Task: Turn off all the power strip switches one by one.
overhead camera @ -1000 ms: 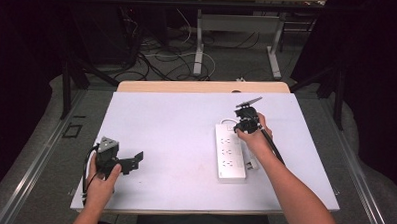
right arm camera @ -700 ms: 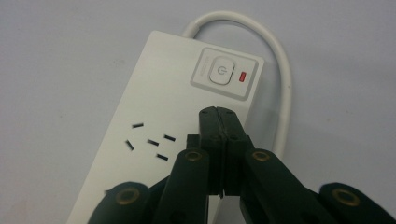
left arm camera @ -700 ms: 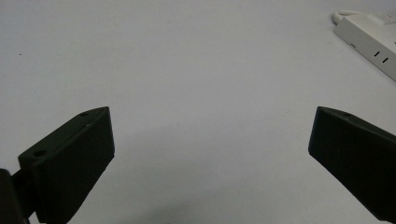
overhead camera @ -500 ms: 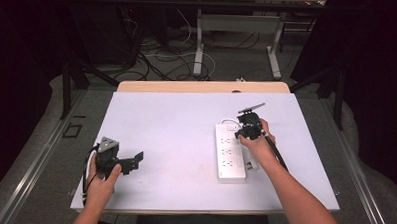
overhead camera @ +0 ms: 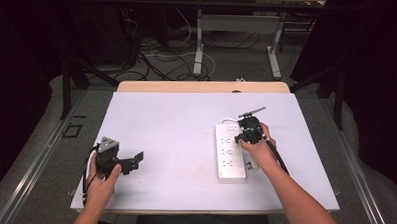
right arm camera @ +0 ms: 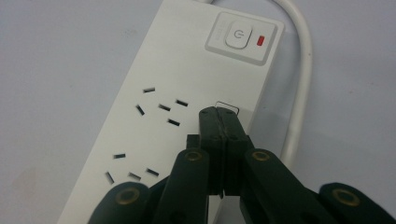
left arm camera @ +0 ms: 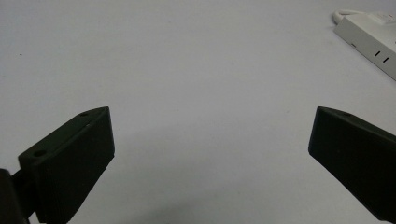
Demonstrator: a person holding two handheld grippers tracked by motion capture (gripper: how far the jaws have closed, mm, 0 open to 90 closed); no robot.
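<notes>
So, nearest the camera in the high view, the left gripper (overhead camera: 132,162) is held low at about 8 o'clock on the white table (overhead camera: 176,131), gripped by the person's left hand (overhead camera: 104,181), with a grey three-cornered plate on top. In the left gripper view its jaws are spread wide apart with nothing but bare tabletop between them, and a corner of the power strip (left arm camera: 371,39) can be made out up at 1 o'clock, well apart from them.

Further in, at roughly 3 o'clock from the table's middle, the right gripper (overhead camera: 245,136) is held by the right hand (overhead camera: 258,146) right over the power strip (overhead camera: 230,153), which is laid lengthwise with its cord end pointing away at 12 o'clock. In the right gripper view the jaws are pressed fully together, nothing caught between them, and the tips (right arm camera: 219,116) are parked over the strip's white face just beside a small rectangular slot near its edge; whether they actually touch it can't be told. The power button with its red light (right arm camera: 243,37) is seen beyond at 12 o'clock, outlet slots are spread at 9 to 10 o'clock, and the white cord (right arm camera: 299,84) is looped past at 2 o'clock.
</notes>
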